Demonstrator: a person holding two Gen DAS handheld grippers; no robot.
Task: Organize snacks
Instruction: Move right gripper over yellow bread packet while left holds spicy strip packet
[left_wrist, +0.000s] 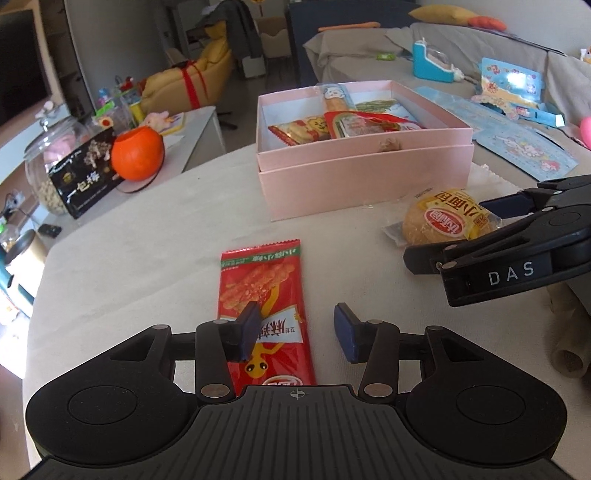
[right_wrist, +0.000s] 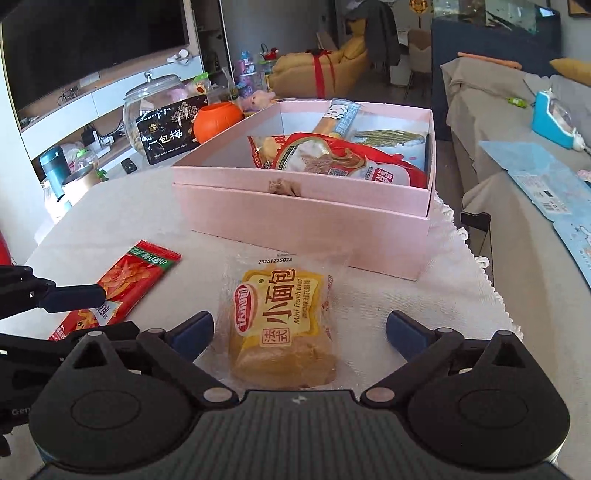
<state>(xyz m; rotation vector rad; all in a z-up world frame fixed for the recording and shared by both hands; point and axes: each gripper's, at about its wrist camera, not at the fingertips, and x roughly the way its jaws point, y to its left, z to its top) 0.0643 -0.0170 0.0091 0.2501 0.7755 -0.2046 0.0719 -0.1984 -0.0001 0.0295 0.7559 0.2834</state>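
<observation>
A red snack packet (left_wrist: 264, 291) lies flat on the pale table, also in the right wrist view (right_wrist: 125, 280). My left gripper (left_wrist: 297, 330) is open, low over the packet's near end, its left pad above the wrapper. A wrapped mini French bread (right_wrist: 282, 321) lies between the open fingers of my right gripper (right_wrist: 299, 332); it also shows in the left wrist view (left_wrist: 447, 218). The pink box (left_wrist: 365, 184), open, holds several snack packets (right_wrist: 332, 155) and stands just beyond both items.
A glass jar (left_wrist: 55, 155), a black packet (left_wrist: 86, 173) and an orange pumpkin cup (left_wrist: 137, 153) stand at the left on a side table. A sofa with blue paper bags (left_wrist: 517, 144) and a blue toy (left_wrist: 432, 61) lies at the right. The table's edge curves at the left.
</observation>
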